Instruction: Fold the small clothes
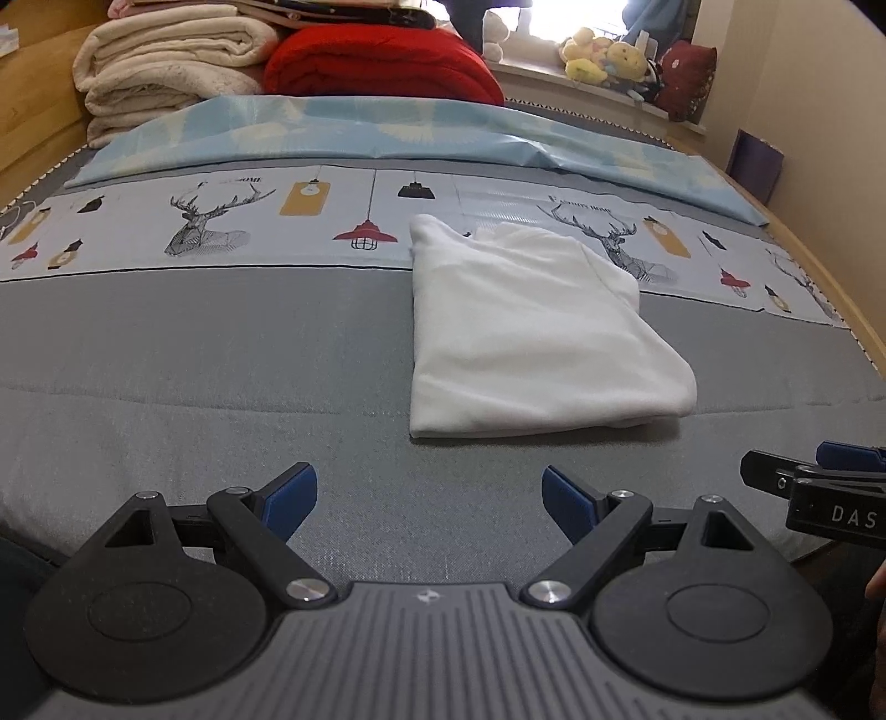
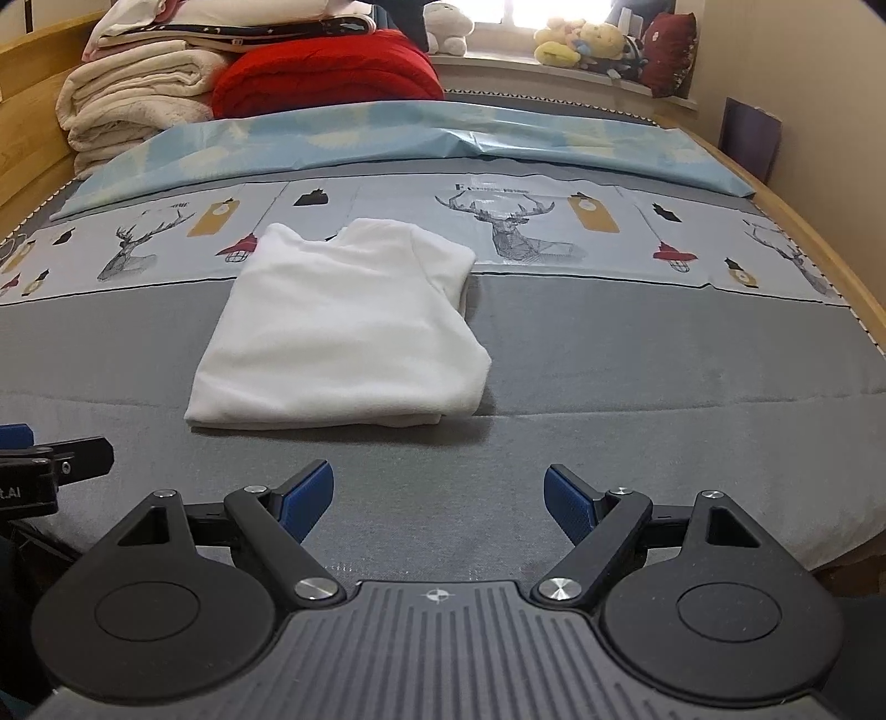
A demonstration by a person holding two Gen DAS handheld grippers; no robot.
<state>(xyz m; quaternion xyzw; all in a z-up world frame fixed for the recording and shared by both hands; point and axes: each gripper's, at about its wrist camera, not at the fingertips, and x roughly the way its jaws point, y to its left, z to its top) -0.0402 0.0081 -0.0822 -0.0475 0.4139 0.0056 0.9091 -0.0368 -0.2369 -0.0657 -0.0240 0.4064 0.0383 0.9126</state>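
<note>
A small white garment (image 1: pixel 531 332) lies folded into a rough rectangle on the grey bed cover (image 1: pixel 221 343); it also shows in the right wrist view (image 2: pixel 343 332). My left gripper (image 1: pixel 429 501) is open and empty, low over the cover, a little short of the garment's near edge and left of it. My right gripper (image 2: pixel 439 501) is open and empty, short of the garment and to its right. The right gripper's side shows at the edge of the left wrist view (image 1: pixel 819 487). The left gripper's side shows in the right wrist view (image 2: pixel 50 459).
A printed deer-and-lamp sheet (image 2: pixel 554 232) and a light blue sheet (image 2: pixel 387 138) lie beyond the garment. Folded cream blankets (image 2: pixel 133 99) and a red quilt (image 2: pixel 326 72) are stacked at the head. Plush toys (image 2: pixel 581 39) sit on the window sill. A wooden bed rail (image 2: pixel 819 243) runs along the right.
</note>
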